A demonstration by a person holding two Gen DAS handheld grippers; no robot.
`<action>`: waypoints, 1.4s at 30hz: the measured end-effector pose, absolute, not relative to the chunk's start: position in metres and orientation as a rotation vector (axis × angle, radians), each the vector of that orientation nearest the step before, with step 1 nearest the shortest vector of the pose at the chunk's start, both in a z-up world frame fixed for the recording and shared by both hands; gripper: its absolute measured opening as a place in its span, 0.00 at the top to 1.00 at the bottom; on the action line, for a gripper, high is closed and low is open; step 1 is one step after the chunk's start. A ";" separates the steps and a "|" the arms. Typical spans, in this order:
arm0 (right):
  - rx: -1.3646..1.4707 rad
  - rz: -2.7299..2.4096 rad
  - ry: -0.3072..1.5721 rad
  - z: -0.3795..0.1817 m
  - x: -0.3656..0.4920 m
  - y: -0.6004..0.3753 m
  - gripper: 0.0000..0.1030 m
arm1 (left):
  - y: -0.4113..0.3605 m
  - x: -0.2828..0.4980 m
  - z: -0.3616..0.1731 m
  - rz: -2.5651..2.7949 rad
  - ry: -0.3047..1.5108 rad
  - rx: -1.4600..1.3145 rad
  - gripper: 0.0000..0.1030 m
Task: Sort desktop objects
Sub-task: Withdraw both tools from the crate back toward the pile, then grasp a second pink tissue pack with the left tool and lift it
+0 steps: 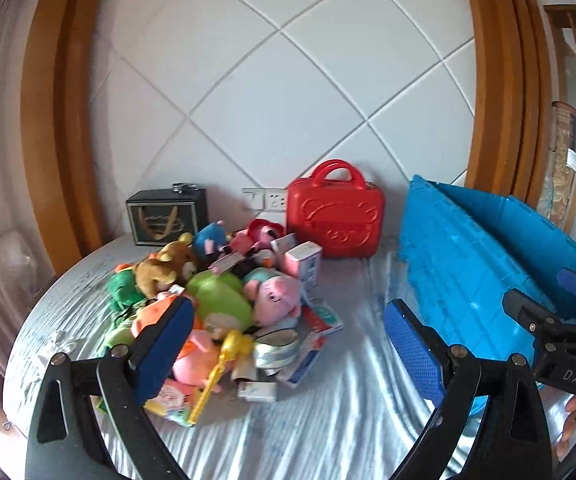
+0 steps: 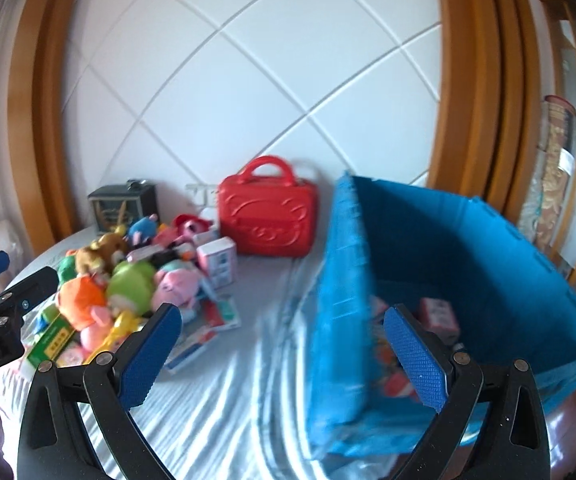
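- Left gripper [image 1: 288, 344] gaped wide, holding nothing; its finger hid part of the toy pile [image 1: 215, 300].
- Right gripper [image 2: 283, 360] likewise wide, empty — blue crate [image 2: 488, 248] contents blurred, partly hidden.

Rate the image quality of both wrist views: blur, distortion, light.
Left wrist view: mostly sharp, the toy pile crisp; fisheye bends the wooden frame. Right wrist view: motion blur smears the blue crate and red case; daylight streaks glare on the table cover.
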State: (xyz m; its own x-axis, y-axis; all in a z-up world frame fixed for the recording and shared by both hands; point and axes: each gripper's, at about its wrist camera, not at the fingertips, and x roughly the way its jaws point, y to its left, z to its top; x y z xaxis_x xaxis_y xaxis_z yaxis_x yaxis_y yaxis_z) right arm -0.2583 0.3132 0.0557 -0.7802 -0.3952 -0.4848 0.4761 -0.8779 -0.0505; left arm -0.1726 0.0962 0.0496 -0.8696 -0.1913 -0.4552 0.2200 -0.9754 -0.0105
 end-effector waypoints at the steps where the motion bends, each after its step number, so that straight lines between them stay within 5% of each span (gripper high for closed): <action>1: 0.655 -2.578 0.238 0.053 -0.253 0.304 0.00 | 0.088 -0.168 0.047 -2.839 0.089 0.682 0.06; 15: 0.768 -2.521 0.229 -0.005 -0.209 0.233 0.00 | 0.008 -0.129 -0.008 -2.774 0.172 0.813 0.06; 42: 1.159 -2.099 0.346 -0.146 -0.301 0.154 0.00 | -0.135 -0.085 -0.124 -2.133 0.354 1.043 0.06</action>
State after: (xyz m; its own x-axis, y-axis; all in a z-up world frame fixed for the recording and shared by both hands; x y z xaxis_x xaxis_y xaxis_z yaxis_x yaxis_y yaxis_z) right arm -0.3005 0.1537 -0.1465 -0.3512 -0.4507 -0.8207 0.6903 -0.7168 0.0983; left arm -0.0849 -0.1351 -0.1236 -0.4096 -0.4884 -0.7705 0.7109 -0.7002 0.0659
